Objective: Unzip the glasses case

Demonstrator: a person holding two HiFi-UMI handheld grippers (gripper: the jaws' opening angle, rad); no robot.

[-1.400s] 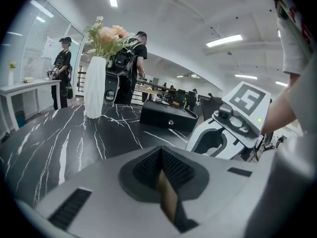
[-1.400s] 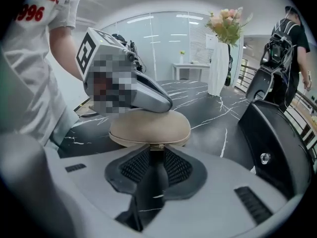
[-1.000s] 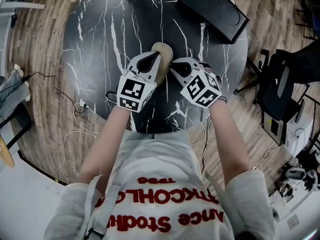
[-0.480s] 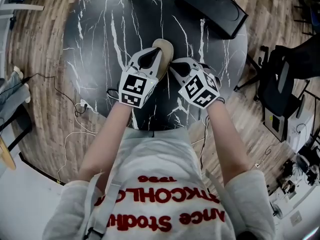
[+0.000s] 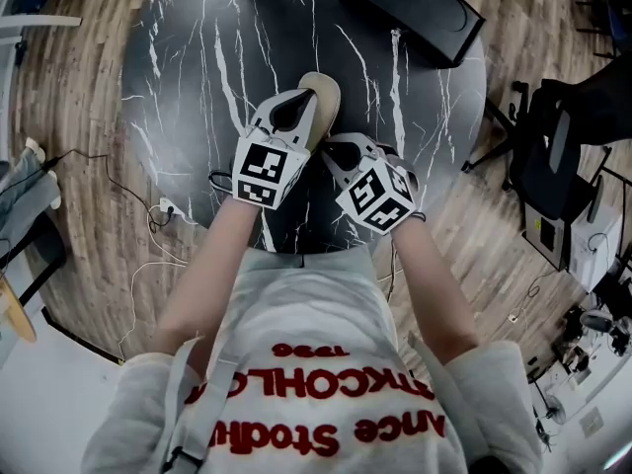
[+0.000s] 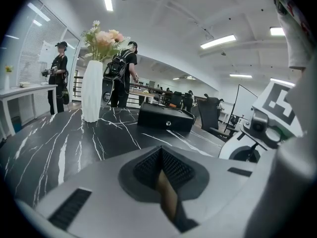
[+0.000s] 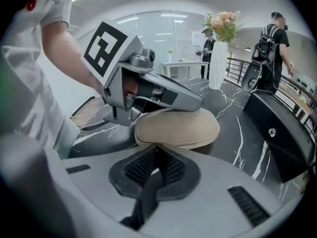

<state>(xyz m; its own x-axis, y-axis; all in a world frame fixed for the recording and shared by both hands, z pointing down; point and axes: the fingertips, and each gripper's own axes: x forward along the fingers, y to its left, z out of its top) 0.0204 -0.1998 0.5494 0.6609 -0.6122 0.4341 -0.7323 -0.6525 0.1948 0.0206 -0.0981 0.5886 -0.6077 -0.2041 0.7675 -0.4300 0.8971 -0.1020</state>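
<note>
A beige glasses case (image 5: 322,91) lies on the black marble table (image 5: 197,77). My left gripper (image 5: 308,117) reaches over the case from the near side and is shut on it; a strip of the beige case (image 6: 166,198) shows between its pads (image 6: 148,167). My right gripper (image 5: 328,148) sits close beside it on the right. In the right gripper view the case (image 7: 178,128) fills the middle, with the left gripper (image 7: 163,95) resting on top. The right gripper (image 7: 156,150) is shut at the case's zip seam, on the zipper pull, which is mostly hidden between the pads.
A black box (image 5: 415,13) stands at the table's far right, also the black box (image 6: 166,119) ahead of the left gripper. A white vase of flowers (image 6: 92,90) stands at the far edge. People stand beyond the table (image 6: 121,73). Cables (image 5: 148,210) lie on the floor at left.
The right gripper has slid left and toward the person beside the case, and its marker cube has rolled. The left gripper and the case have stayed put.
</note>
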